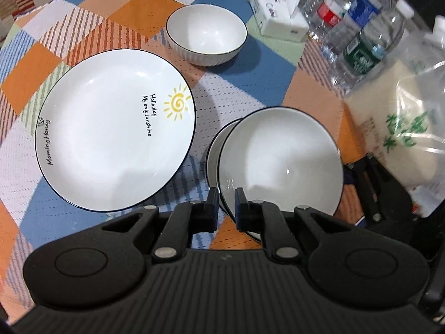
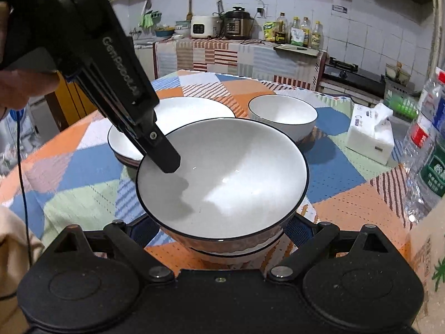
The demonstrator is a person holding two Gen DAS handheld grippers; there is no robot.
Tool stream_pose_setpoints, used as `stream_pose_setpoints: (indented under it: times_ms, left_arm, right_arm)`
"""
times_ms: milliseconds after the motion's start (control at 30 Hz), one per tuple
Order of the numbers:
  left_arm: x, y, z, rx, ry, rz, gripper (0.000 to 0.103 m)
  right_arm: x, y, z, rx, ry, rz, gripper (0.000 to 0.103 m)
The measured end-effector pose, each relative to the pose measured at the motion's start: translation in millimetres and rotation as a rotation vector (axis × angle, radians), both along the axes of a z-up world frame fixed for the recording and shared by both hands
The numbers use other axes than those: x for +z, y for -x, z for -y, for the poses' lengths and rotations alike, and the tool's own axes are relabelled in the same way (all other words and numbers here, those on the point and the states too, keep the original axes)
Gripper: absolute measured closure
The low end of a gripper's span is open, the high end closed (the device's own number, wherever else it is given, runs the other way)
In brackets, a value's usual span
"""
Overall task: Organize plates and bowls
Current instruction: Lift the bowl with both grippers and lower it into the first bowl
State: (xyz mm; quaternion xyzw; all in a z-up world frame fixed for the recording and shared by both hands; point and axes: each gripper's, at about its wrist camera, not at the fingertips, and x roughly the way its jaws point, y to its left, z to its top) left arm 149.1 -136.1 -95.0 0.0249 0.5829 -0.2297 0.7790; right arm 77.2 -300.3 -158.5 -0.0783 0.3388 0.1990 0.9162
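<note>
A round desk (image 1: 250, 64) covered in a patchwork cloth of orange, blue, green and striped squares carries white dishes with thin dark rims. In the left wrist view, the left gripper (image 1: 225, 208) sits at lower centre, its two fingers (image 1: 212, 208) drawn narrow and clamped on the near rim of a raised bowl (image 1: 281, 161), one finger inside the rim and one outside. The edge of a second bowl (image 1: 215, 150) peeks out beneath it at its left side, so the held bowl appears to be going into or onto that one; whether they touch cannot be told. A large plate (image 1: 114, 130) printed with a yellow sun and lettering lies flat at left of frame, just beside the bowls. A third bowl (image 1: 206, 34) stands alone at upper centre, well apart from the pair. A tissue box (image 1: 278, 14) and water bottles (image 1: 358, 27) crowd the upper right. In the right wrist view, the right gripper (image 2: 222, 239) is at the bottom of frame with its linkage arms spread to either side of the bowl stack; its fingertips are hidden behind the bowls, so whether it grips them cannot be told. Judging by this, stacking is under way: two bowls are nearly nested, while the lone bowl and the plate seem still to be gathered
</note>
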Motion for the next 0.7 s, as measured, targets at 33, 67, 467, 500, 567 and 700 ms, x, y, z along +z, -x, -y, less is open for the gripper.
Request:
stream_pose_setpoints:
  times_ms: [33,67,467,500,567,700]
  left_arm:
    - [-1,-1,2,-0.003,-0.013,-0.002,0.093]
    - [-2,-1,3,-0.003,-0.022,-0.003,0.093]
    - [-10,-2,14,-0.019,-0.101,0.022,0.093]
    - [-10,-2,14,-0.020,-0.106,0.026,0.093]
    - [-12,-3,14,-0.020,-0.113,0.032,0.093]
    - [-15,-3,17,-0.021,-0.125,0.040,0.092]
  right_arm:
    - [0,0,-2,0.003,0.013,0.005,0.006]
    - [0,0,-3,0.006,0.022,0.006,0.006]
    - [1,-3,-14,0.003,0.110,-0.020,0.005]
    - [1,-3,-16,0.004,0.125,-0.019,0.005]
    - [1,-3,-17,0.001,0.133,-0.024,0.005]
    - [1,-5,-18,0.002,0.143,-0.029,0.003]
